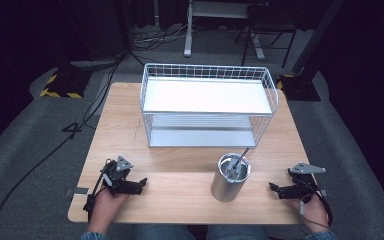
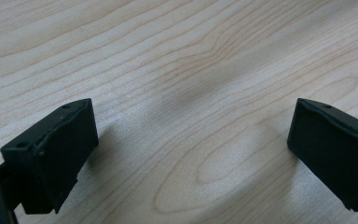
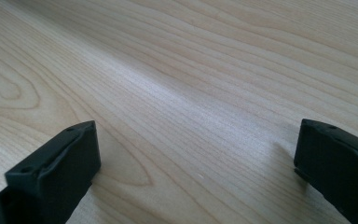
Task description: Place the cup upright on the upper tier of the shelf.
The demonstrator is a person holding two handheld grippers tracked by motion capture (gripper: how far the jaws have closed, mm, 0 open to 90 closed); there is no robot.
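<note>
Nothing begun, by the look of it: left gripper point(image 1: 139, 185) and right gripper point(image 1: 275, 188) resting wide open, empty, on light wooden table point(image 1: 180, 200); shiny metal cylinder cup point(image 1: 229, 184) untouched before white wire two-shelf rack point(image 1: 207, 105).

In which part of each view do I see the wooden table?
High view: the table lies in the middle, under the wire rack and the metal cup.
Left gripper view: the table lies behind and between the open left gripper's fingers.
Right gripper view: the table lies behind and between the open right gripper's fingers.
Shared landmark: the pale wood grain.
</note>
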